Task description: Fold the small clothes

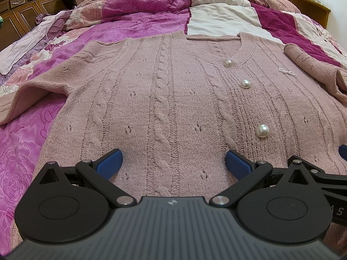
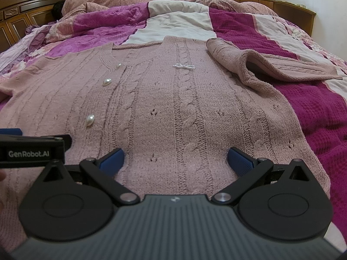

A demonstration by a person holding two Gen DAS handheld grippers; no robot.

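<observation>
Both views are taken low and close over the pink cardigan [image 1: 173, 91] [image 2: 173, 108], facing up the bed toward the headboard [image 1: 19, 8] [image 2: 21, 6]. The pearl buttons [image 1: 245, 84] [image 2: 107, 82] are shared, frame-right in the left view, frame-left in the right.

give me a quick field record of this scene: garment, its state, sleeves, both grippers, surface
garment: dusty pink cable-knit cardigan with round pearl buttons
state: lying flat, front up, not yet folded
right sleeve: bent back on itself beside the body
left sleeve: spread outward on the bed
left gripper: open, over the hem, holding nothing
right gripper: open, over the hem, holding nothing
surface: magenta and white patchwork bedspread
</observation>
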